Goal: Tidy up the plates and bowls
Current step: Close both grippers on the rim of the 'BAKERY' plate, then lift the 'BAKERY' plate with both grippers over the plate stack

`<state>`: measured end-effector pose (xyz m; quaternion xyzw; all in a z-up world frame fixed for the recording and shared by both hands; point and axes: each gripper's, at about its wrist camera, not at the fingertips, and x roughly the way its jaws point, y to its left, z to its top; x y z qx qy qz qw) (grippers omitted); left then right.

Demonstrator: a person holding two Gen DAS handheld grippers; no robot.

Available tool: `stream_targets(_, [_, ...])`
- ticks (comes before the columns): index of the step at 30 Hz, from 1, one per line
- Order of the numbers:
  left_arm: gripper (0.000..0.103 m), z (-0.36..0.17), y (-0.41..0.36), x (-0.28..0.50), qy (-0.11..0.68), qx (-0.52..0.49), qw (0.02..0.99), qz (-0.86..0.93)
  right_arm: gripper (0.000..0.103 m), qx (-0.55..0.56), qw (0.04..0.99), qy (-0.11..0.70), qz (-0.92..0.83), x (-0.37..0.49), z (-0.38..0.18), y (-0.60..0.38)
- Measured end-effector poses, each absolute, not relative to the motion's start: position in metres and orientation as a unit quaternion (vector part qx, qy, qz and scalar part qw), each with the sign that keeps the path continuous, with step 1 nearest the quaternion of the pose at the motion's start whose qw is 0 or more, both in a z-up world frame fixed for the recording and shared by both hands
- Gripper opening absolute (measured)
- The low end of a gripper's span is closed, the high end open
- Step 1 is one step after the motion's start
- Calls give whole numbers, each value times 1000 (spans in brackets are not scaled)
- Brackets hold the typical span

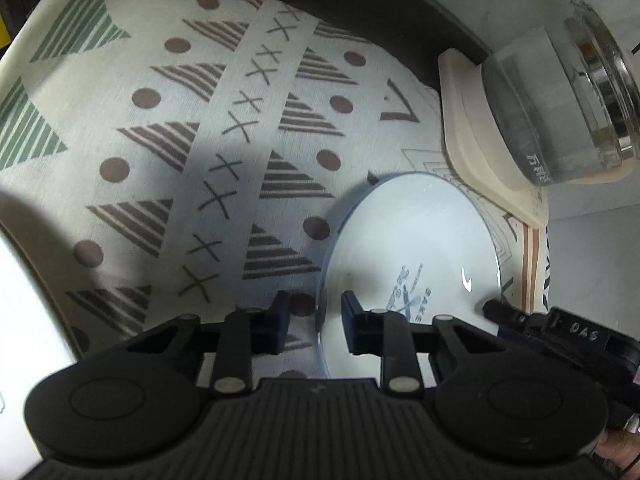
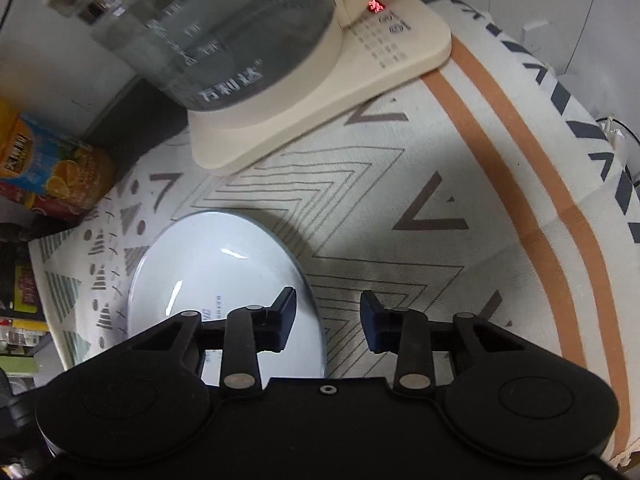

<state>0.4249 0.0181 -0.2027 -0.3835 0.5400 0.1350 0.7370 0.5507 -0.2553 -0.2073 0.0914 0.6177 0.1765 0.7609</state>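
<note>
One plate (image 1: pixel 412 248), one kettle (image 2: pixel 224 36), two tools apart.

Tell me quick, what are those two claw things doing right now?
Left gripper: open, jaws straddling the plate rim, not clamped.
Right gripper: open, jaws astride the plate's opposite edge, holding nothing.

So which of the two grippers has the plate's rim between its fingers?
Both: the left gripper straddles the white plate at its left rim, the right gripper at the opposite rim. Both are open, so neither grips it.
</note>
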Motion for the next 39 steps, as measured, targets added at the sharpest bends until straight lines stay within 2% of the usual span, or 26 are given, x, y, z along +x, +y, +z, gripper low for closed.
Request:
stream_targets(5, [15,-208,18,429,540,-395,732,127,25,84,750,627,195,554,-211,-249])
stream_targets(11, [12,-210,18,430,543,-398,729,125,21,66,741,636,205,558,-214,-240])
stream_targets(17, [11,-205,18,432,542,-393,733,121,18,61,746,626,219,556,-212,-238])
stream_targets(29, [12,-179,42,407,514,-389,756,113,9,99,777,559,272,532,-170,-234])
stream_targets(39, [12,-154,70,375,473,-408,772,119,8,99,780,543,294,503,-153,-211])
